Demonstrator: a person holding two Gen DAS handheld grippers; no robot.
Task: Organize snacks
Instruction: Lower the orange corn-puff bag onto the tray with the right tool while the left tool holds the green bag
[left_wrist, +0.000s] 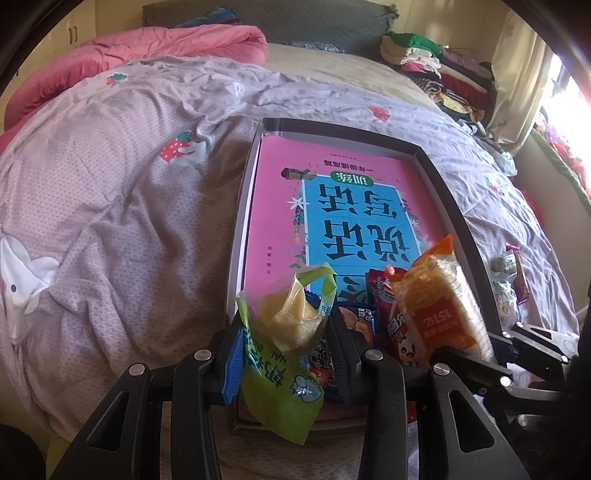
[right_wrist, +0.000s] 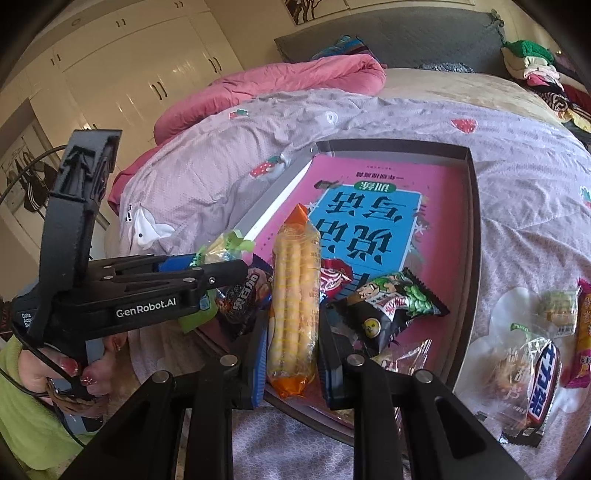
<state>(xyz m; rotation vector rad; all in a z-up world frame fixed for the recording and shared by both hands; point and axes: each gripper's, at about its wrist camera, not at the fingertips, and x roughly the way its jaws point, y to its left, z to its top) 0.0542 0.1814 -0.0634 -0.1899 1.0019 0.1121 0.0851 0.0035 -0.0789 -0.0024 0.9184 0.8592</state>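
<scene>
Bedroom scene, seen from two handheld grippers over a bed with a lilac strawberry-print duvet (left_wrist: 122, 192). On the duvet, a shallow grey-walled box (left_wrist: 448, 192) lined with a pink and blue book cover (left_wrist: 354, 206).

Left gripper (left_wrist: 284, 328) clamped on a green and clear packet (left_wrist: 280, 350) holding a pale yellow snack. Packet upright between the fingers, long axis running from the gripper toward the box, top end tilted over the box's near left corner, lower end hanging below the jaws.

Right gripper (right_wrist: 293, 339) closed tight on a long orange-ended pack of yellow corn sticks (right_wrist: 295, 295). Long axis in line with the fingers, far end pointing up and away over the box, near end sticking out below the pads.

Inside the box at its near end: a black and green pea snack packet (right_wrist: 395, 306), a dark packet (right_wrist: 240, 295) and a red packet (right_wrist: 334, 277), lying loose.

Outside the box on the right, on the duvet: a Snickers bar (right_wrist: 543, 384) and several small wrapped snacks (right_wrist: 557, 308).

At lower left in the right view, a hand (right_wrist: 74, 373) with red nails on the left gripper's handle, next to a lime-green sleeve (right_wrist: 33, 424).
</scene>
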